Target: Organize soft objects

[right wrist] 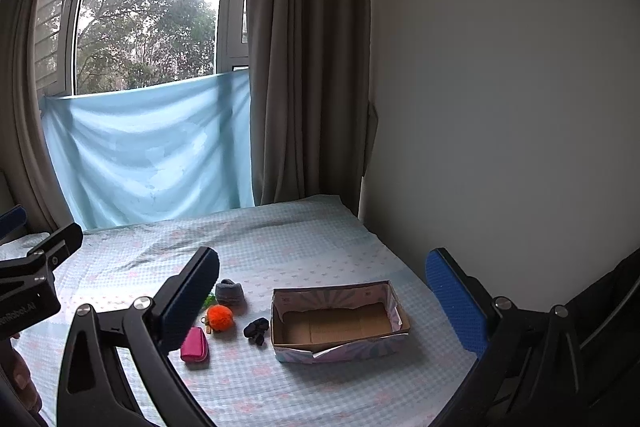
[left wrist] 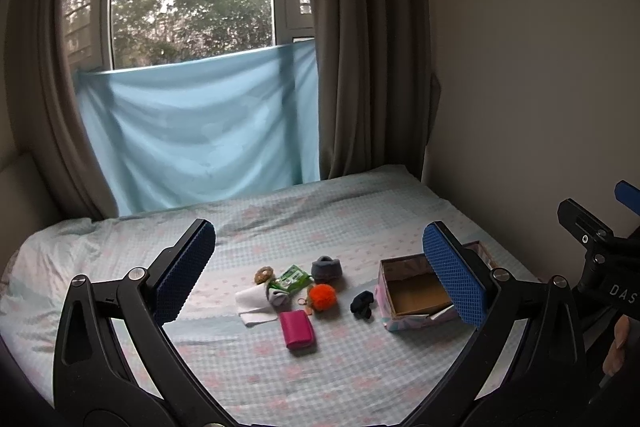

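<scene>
Several small soft things lie together on the bed: an orange pom-pom [left wrist: 322,296] [right wrist: 220,317], a pink pouch [left wrist: 297,329] [right wrist: 194,345], a grey slipper [left wrist: 325,267] [right wrist: 229,291], a dark scrunchie [left wrist: 362,303] [right wrist: 256,329], a white cloth [left wrist: 253,303], a green packet [left wrist: 291,279] and a brown ring [left wrist: 263,274]. An open, empty cardboard box [left wrist: 416,293] [right wrist: 338,321] stands to their right. My left gripper [left wrist: 320,267] is open, held above and short of the pile. My right gripper [right wrist: 322,303] is open, held above and short of the box.
The bed [left wrist: 280,367] [right wrist: 320,235] has a pale checked sheet. A wall [right wrist: 500,107] runs along its right side. Brown curtains [left wrist: 368,47], a window and a light blue cloth [left wrist: 200,131] are at its far end. The other gripper's body shows at each view's edge [left wrist: 592,247] [right wrist: 32,267].
</scene>
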Motion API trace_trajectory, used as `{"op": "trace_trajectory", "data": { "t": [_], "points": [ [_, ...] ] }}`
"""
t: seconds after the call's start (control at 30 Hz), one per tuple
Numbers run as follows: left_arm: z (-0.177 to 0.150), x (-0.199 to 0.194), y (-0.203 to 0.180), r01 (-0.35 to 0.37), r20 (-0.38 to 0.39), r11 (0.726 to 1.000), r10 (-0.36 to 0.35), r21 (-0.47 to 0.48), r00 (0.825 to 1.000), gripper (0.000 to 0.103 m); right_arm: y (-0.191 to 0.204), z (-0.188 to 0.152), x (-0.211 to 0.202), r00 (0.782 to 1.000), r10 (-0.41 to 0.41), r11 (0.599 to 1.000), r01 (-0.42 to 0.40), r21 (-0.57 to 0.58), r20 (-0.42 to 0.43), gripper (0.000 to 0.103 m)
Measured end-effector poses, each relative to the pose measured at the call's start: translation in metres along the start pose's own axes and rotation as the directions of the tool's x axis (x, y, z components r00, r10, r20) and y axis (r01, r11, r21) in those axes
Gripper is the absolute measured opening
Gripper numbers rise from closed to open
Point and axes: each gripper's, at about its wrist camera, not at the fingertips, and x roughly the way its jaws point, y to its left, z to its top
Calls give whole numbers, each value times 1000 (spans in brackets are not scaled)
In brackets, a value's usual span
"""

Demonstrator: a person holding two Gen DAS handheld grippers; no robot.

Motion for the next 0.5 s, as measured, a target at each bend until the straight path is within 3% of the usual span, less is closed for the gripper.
{"op": "trace_trajectory", "data": {
  "t": [0.5],
  "points": [
    [1,1,-1,6,-5,1000,-6,-3,1000,103,-1,-3,-1,1000,-2,1000,2,8,12,103]
  ]
}}
